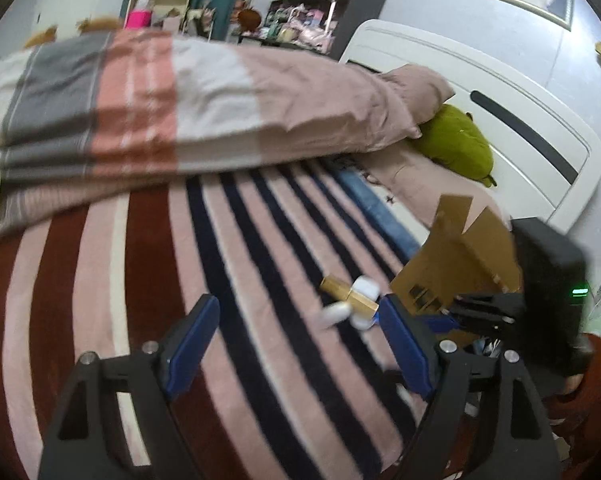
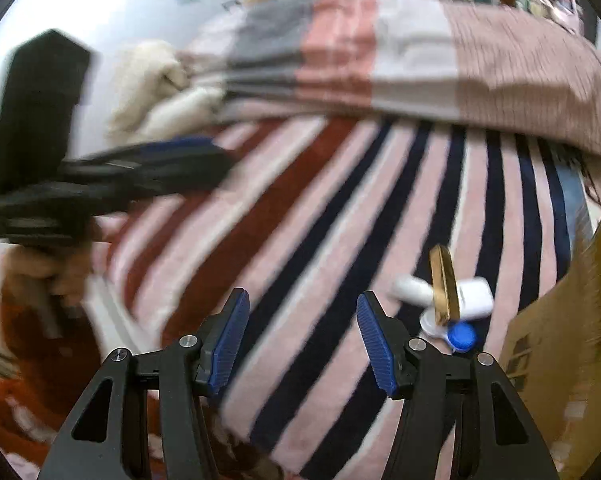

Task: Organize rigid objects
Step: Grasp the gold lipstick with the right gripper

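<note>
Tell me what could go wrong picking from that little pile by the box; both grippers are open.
1. The gold tube lies across the white pieces, so closing on it may scatter them, and the blue cap could roll off.
2. The striped blanket is soft; pieces may sink or tilt under the fingers.
3. The right gripper and left gripper sit close together near the cardboard box; they may collide.

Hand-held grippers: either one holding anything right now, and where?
Nothing. The left hand-held gripper and right hand-held gripper are both open and empty; the gold tube lies on the striped blanket.
</note>
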A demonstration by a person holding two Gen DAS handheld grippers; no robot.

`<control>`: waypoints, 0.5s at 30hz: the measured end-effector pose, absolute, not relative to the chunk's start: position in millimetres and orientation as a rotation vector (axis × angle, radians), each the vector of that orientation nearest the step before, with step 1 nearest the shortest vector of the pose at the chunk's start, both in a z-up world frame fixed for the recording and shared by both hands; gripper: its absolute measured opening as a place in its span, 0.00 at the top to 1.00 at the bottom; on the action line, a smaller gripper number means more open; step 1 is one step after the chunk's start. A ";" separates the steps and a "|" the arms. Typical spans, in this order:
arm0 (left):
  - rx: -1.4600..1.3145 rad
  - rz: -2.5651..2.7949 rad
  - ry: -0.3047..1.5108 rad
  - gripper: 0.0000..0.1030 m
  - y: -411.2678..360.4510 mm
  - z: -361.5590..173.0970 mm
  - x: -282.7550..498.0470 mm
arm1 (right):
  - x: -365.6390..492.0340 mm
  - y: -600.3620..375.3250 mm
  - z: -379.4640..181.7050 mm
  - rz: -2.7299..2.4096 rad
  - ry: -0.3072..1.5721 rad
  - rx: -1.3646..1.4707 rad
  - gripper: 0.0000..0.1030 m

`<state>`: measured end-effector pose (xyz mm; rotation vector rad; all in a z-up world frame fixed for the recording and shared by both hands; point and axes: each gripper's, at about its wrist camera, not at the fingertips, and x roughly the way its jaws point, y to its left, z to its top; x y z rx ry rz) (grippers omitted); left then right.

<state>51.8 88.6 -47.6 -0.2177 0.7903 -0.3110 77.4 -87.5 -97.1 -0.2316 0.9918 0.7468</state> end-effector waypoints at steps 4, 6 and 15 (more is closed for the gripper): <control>-0.249 -0.302 0.821 0.23 101.2 -71.8 47.1 | 103.3 -92.7 -127.6 0.539 0.915 -0.299 0.49; -0.260 -0.300 0.828 0.23 105.3 -78.5 44.4 | 118.6 -96.6 -137.2 0.447 0.882 -0.326 0.49; -0.292 -0.290 0.823 0.23 116.5 -84.2 42.0 | 160.3 -108.7 -161.9 0.445 1.008 -0.272 0.83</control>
